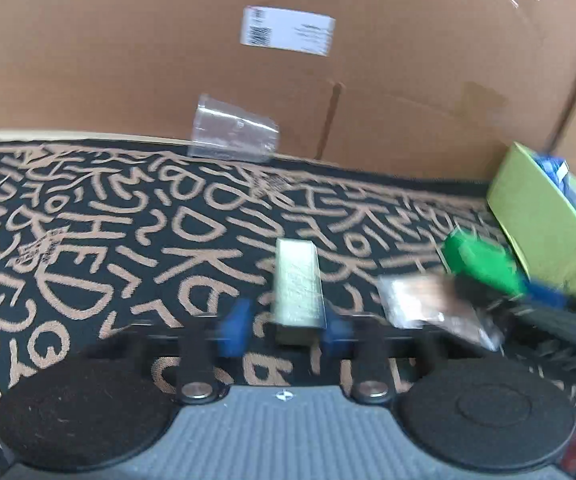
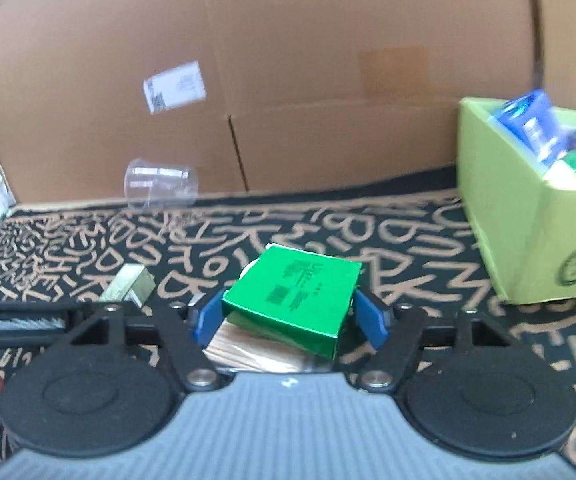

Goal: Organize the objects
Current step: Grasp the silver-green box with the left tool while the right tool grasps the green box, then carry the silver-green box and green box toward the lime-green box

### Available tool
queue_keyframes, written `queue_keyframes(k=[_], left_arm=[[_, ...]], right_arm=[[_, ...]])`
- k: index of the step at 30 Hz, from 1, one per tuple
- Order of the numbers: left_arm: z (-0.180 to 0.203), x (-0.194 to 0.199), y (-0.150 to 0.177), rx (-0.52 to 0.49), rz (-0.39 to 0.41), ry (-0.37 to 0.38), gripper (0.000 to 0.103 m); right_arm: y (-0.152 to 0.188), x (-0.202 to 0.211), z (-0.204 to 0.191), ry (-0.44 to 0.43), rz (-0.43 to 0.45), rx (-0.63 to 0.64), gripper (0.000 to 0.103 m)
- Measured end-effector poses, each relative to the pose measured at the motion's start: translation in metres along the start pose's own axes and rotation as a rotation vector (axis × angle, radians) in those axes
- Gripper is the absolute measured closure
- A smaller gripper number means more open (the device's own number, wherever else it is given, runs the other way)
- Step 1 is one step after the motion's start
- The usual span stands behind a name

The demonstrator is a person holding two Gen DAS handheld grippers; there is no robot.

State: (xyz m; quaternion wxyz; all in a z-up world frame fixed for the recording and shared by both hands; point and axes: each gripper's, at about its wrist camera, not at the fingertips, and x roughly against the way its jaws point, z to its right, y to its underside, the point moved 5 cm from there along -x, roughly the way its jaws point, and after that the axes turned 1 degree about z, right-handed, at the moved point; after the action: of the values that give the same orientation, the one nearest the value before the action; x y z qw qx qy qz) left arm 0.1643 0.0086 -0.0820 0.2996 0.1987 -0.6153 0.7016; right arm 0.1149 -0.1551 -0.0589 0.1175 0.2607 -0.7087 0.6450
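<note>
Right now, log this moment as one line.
left tool: around gold box, contact unclear | right tool: shut on green box | bin: right, partly filled | cup: on its side

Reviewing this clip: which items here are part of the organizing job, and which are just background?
Part of the job:
- green box, between the right gripper fingers
- gold box, between the left gripper fingers
- bag of wooden sticks under the green box
- light green bin, already holding items

Probably background:
- cardboard wall
- patterned mat
- clear cup, on its side, possibly next
</note>
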Motion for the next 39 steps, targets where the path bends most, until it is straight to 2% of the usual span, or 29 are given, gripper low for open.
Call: queue_keyframes(k=[4, 8, 11, 12, 14, 15, 16, 23, 25, 26, 27, 28, 31, 35, 39], left_arm=[[0.006, 0.013, 0.011, -0.051, -0.024, 0.069, 0.078], [0.019, 0.036, 0.036, -0.132, -0.051, 0.150, 0.078], [0.032, 0.052, 0.052, -0.175, -0.076, 0.206, 0.078], [0.036, 0.055, 0.055, -0.181, -0.073, 0.193, 0.077], [0.043, 0.056, 0.056, -0.204, -0.052, 0.162, 0.067], [0.046, 0.056, 0.055, -0.213, -0.041, 0.152, 0.057], [0.048, 0.055, 0.054, -0.212, -0.034, 0.142, 0.052], [0.051, 0.039, 0.047, -0.202, -0.037, 0.099, 0.048], [0.053, 0.036, 0.047, -0.223, -0.026, 0.093, 0.049], [0.055, 0.035, 0.048, -0.249, -0.024, 0.084, 0.052], [0.057, 0.036, 0.049, -0.271, -0.019, 0.083, 0.070], [0.059, 0.037, 0.049, -0.284, -0.021, 0.099, 0.080], [0.064, 0.043, 0.050, -0.286, -0.046, 0.169, 0.080], [0.080, 0.059, 0.048, -0.294, -0.038, 0.253, 0.080], [0.102, 0.075, 0.035, -0.328, 0.026, 0.300, 0.080]], right_arm=[[0.003, 0.045, 0.014, 0.018, 0.044, 0.078, 0.034], [0.029, 0.083, 0.034, 0.014, -0.040, 0.092, 0.034], [0.052, 0.101, 0.047, 0.066, -0.096, 0.089, 0.033], [0.058, 0.104, 0.050, 0.082, -0.113, 0.082, 0.032], [0.064, 0.110, 0.055, 0.100, -0.107, 0.047, 0.024], [0.065, 0.111, 0.056, 0.100, -0.104, 0.028, 0.024], [0.066, 0.113, 0.056, 0.099, -0.101, 0.015, 0.024], [0.065, 0.102, 0.045, 0.109, -0.082, 0.026, 0.023], [0.069, 0.097, 0.044, 0.126, -0.089, 0.038, 0.024], [0.070, 0.095, 0.044, 0.137, -0.090, 0.046, 0.028], [0.072, 0.094, 0.045, 0.150, -0.090, 0.054, 0.032], [0.073, 0.095, 0.046, 0.154, -0.084, 0.058, 0.039], [0.073, 0.098, 0.050, 0.130, -0.076, 0.047, 0.041], [0.073, 0.107, 0.058, 0.126, -0.060, 0.034, 0.042], [0.067, 0.118, 0.070, 0.153, -0.027, 0.006, 0.042]])
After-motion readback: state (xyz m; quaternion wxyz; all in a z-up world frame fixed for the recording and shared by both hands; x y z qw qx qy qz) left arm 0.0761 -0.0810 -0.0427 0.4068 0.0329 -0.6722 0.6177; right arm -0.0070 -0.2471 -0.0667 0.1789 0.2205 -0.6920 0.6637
